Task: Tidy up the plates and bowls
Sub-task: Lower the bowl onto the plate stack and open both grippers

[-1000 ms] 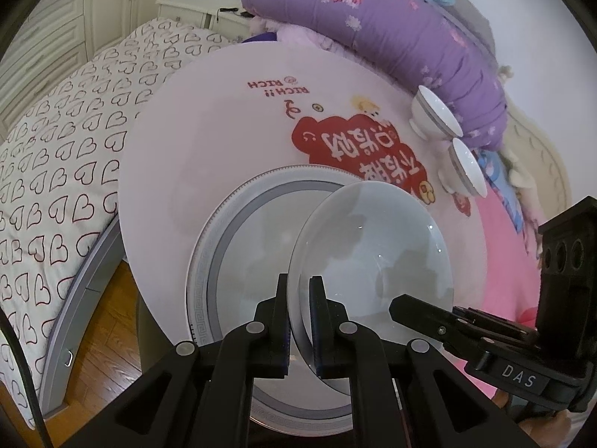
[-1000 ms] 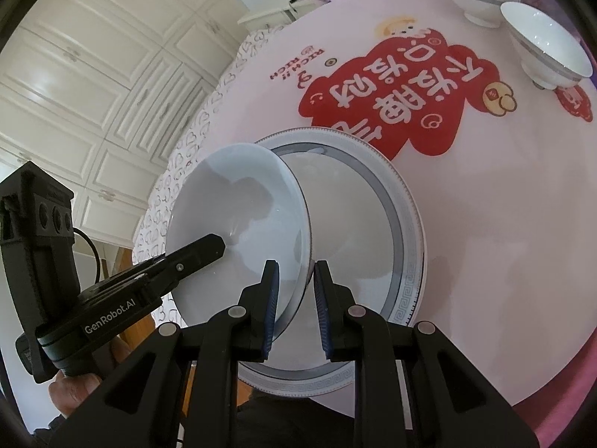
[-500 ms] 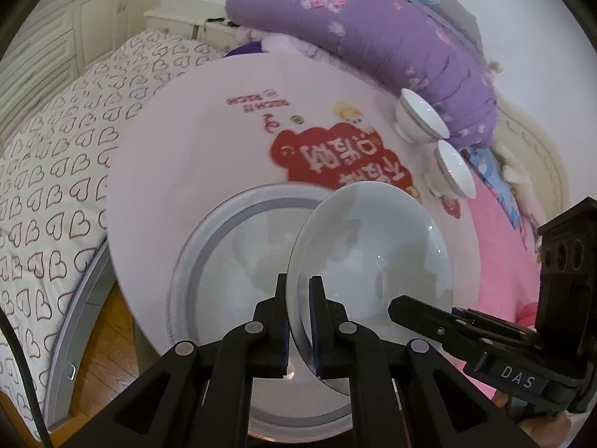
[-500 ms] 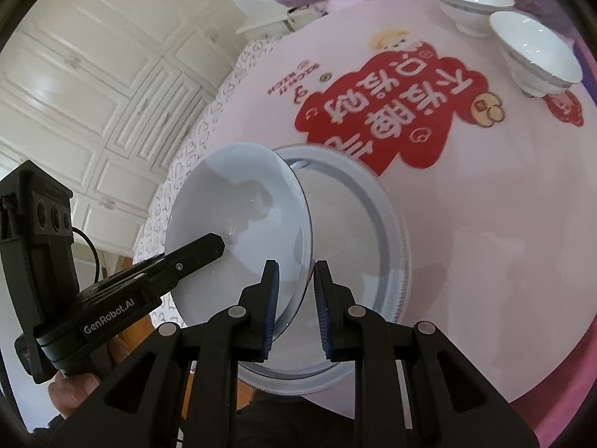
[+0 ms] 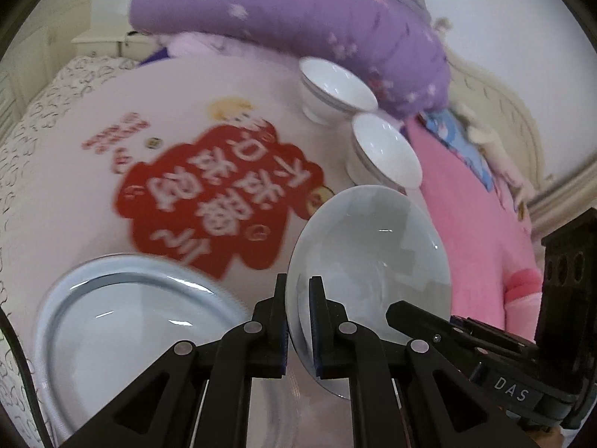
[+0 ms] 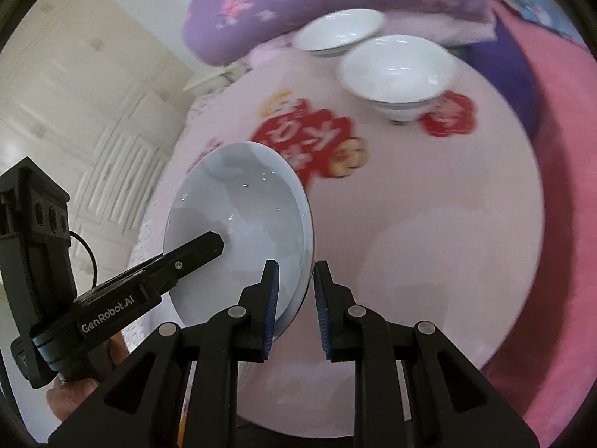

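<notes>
Your left gripper [image 5: 298,321] is clamped on the rim of a shallow white plate [image 5: 369,261], its two black fingers [image 5: 272,328] pressed to either face of the near edge, so the plate stands tilted in the air in front of you. Your right gripper [image 6: 294,310] straddles the opposite edge of the same plate [image 6: 238,224]; its jaws are narrow, the left pad against the plate's face, but you cannot tell whether the right pad touches the rim, since a slim gap seems to show there. From the right wrist view, the left gripper's body comes in low on the left, with part of your hand [image 6: 71,392] under it. Below and left of the held plate, a larger plate with a grey band [image 5: 123,321] lies flat on the near part of the round pink table [image 5: 67,194], cut off by the gripper frame. Farther out, the table's red cartoon print [image 5: 220,201] is smeared by motion. Beyond it stand two white bowls with dark rim lines, the nearer bowl [image 6: 397,74] close to a small red print, the farther bowl [image 6: 337,31] just beside it near the table's far edge. Behind them lie a purple flowered quilt roll [image 5: 298,22] and pink bedding [image 5: 481,246], with cream cupboard doors [image 6: 93,86] to the left. Blur hides fine detail on the bowls and print.
</notes>
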Demonstrator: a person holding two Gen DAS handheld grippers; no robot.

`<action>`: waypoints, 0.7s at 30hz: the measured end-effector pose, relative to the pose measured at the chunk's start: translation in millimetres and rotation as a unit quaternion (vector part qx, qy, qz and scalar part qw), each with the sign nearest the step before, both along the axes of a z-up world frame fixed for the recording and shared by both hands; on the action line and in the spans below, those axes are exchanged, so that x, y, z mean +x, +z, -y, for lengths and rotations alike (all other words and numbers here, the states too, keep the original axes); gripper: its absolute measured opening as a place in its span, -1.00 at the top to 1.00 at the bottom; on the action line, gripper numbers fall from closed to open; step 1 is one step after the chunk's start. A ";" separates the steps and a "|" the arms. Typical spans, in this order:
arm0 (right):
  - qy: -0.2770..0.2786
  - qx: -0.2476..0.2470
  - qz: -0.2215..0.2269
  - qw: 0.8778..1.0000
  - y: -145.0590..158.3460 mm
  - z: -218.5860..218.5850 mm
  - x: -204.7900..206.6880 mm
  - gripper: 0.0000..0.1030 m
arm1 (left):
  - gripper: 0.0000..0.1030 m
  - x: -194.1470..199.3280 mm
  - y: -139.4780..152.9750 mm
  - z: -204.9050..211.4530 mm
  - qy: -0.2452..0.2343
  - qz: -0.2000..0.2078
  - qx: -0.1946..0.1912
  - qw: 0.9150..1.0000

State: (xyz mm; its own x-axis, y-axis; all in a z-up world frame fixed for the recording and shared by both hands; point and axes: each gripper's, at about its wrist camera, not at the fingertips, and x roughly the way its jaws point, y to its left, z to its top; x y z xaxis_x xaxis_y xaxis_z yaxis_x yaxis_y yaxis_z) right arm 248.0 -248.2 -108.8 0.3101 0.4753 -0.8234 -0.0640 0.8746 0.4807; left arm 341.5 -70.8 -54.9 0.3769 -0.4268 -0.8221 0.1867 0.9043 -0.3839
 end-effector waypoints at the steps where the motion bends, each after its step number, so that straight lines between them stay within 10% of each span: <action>1: -0.006 -0.002 -0.006 1.000 -5.4 6.0 2.7 0.63 | 0.92 4.5 -4.6 6.0 -0.005 -0.005 0.002 1.000; 21: -0.018 -0.011 -0.045 0.999 -37.3 30.1 14.6 0.57 | 0.88 40.6 -48.1 44.0 -0.032 -0.049 0.012 0.998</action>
State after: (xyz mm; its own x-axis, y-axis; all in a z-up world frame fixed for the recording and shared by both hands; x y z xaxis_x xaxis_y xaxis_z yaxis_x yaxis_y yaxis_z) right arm 262.6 -278.3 -146.1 0.2509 0.4457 -0.8593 0.0107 0.8864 0.4628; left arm 382.1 -114.8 -103.0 0.2666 -0.4271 -0.8640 0.2060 0.9010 -0.3818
